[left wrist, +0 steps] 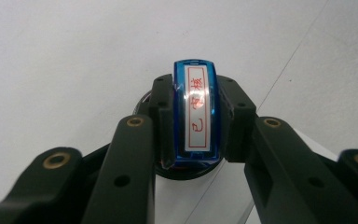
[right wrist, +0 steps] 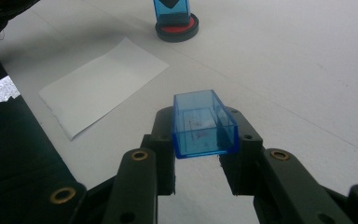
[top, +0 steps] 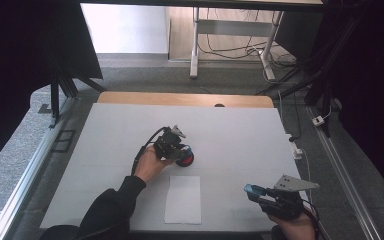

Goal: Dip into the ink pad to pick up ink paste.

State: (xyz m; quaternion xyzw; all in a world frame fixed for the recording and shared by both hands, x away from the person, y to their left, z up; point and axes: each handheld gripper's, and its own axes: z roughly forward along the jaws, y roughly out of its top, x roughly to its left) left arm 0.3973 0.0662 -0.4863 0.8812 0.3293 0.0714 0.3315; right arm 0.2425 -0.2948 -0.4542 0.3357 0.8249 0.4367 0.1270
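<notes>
In the high view, the left gripper (top: 176, 145) sits at table centre, on the red ink pad (top: 185, 159), with the sheet of paper (top: 183, 199) at six o'clock from it. The right gripper (top: 260, 194) rests at five o'clock.

In the left gripper view, the jaws clamp a blue stamp (left wrist: 195, 113) standing on the pad.

In the right gripper view, the jaws grip the blue cap (right wrist: 203, 123); the pad lies at twelve o'clock.
</notes>
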